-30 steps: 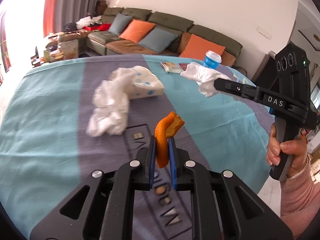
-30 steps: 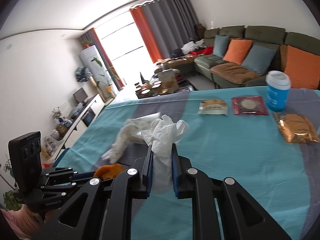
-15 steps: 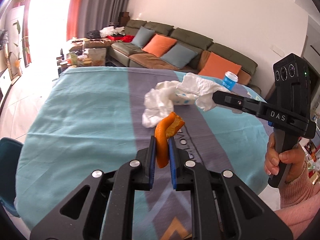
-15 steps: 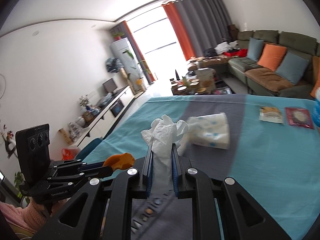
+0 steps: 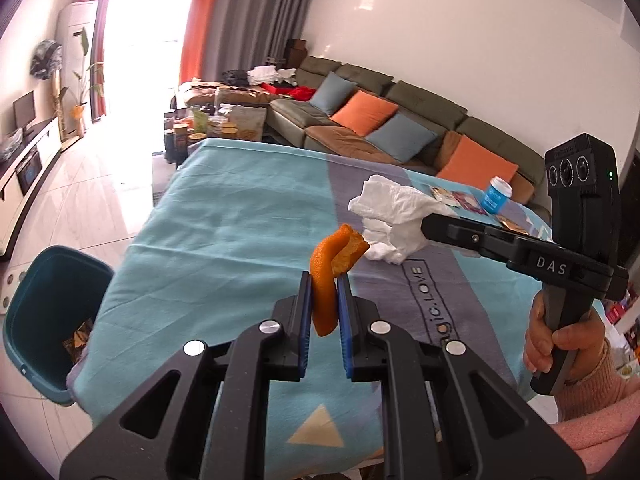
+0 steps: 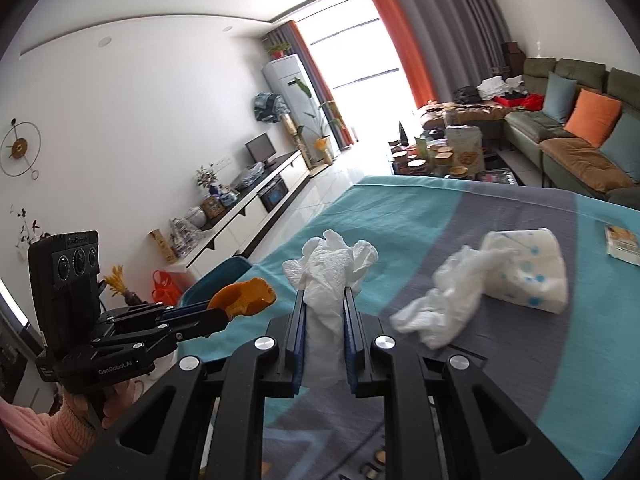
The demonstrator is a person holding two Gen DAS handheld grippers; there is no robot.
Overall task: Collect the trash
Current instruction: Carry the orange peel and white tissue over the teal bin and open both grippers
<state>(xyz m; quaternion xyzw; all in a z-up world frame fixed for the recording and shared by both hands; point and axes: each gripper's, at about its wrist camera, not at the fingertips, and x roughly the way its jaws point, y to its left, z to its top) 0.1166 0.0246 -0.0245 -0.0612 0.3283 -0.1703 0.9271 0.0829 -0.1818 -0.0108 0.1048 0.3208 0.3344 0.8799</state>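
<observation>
both loads are picked up, now it's the carry-to-bin step. left tongs (image 5: 324, 280) are clamped on an orange peel (image 5: 330, 268), right tongs (image 6: 323, 300) on a crumpled tissue (image 6: 328, 264), both held above the bench (image 5: 224, 232). next they need to get over the teal bin (image 5: 44, 312) beside the bench's edge and let go.

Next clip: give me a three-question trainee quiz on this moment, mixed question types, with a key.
1. True or false: the left hand-held gripper is shut on an orange peel.
2. What does the right hand-held gripper hold? A) a cup B) a crumpled tissue C) nothing
3. Fill in: the teal bin stands on the floor beside the ____, at its corner.

Key: 1 true; 2 B; 3 table
</observation>
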